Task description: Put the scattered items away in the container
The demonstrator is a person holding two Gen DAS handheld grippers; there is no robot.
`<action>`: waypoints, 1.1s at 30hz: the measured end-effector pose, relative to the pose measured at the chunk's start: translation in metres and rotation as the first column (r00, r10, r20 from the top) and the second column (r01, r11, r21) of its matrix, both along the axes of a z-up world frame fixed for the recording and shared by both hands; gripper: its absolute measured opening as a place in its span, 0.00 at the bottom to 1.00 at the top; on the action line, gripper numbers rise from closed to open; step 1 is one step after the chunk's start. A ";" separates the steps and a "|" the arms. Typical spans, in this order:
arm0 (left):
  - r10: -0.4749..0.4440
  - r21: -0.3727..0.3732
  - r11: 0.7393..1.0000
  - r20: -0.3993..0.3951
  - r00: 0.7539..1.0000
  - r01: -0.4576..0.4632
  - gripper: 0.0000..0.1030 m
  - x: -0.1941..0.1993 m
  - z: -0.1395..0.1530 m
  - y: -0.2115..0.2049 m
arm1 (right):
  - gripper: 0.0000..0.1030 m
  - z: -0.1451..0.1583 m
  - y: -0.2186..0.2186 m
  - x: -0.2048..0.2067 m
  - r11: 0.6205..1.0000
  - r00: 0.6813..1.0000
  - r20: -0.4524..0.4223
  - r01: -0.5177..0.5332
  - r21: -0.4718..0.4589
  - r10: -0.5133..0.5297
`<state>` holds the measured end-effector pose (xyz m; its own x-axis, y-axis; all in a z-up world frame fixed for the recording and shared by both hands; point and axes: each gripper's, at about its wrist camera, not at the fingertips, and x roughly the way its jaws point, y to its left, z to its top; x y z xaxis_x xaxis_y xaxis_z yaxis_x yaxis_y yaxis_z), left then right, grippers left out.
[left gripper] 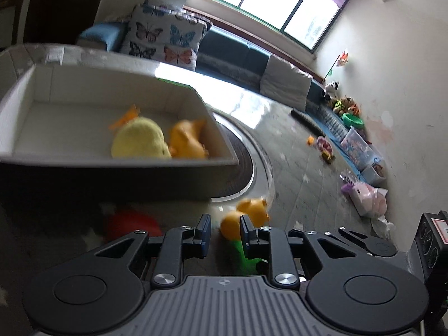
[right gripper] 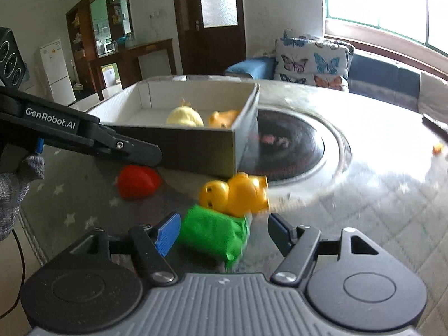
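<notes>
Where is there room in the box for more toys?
The white cardboard box is bare along its left half and back wall. Its right front corner is crowded by the pale yellow plush chick and orange rubber toy.

Daylight from the window (left gripper: 280, 2) blows out to white and glares off the glossy table (right gripper: 378, 151). Motion blur smears the toys; fisheye distortion bends both views, with dark corners.

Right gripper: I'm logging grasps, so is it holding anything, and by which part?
Nothing is held. The right gripper is open, with the green toy lying between its fingers, unpressed.
</notes>
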<state>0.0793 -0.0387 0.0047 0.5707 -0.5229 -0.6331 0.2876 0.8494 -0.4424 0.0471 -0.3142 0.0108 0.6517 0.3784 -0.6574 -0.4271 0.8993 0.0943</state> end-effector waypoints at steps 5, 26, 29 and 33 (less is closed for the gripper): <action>-0.016 -0.007 1.000 -0.052 0.999 0.016 0.24 -0.006 -0.016 -0.009 | 0.69 -0.010 -0.005 -0.004 1.000 1.000 -0.018 0.005 0.024 -0.005; -0.026 -0.008 1.000 -0.087 0.996 0.025 0.24 -0.006 -0.026 -0.010 | 0.69 -0.006 0.011 -0.024 0.996 0.996 0.012 -0.084 -0.010 0.084; -0.027 -0.006 1.000 -0.088 0.996 0.027 0.24 -0.004 -0.027 -0.012 | 0.69 -0.011 0.010 -0.016 0.997 0.997 0.002 -0.077 -0.020 0.078; -0.032 -0.002 0.999 -0.090 0.995 0.032 0.24 -0.001 -0.027 -0.013 | 0.68 -0.018 0.011 -0.009 0.997 0.997 -0.010 -0.077 -0.025 0.077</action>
<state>0.0785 -0.0521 -0.0228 0.4941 -0.5408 -0.6807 0.2737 0.8400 -0.4686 0.0379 -0.3033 -0.0067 0.6151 0.4104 -0.6732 -0.4945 0.8658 0.0760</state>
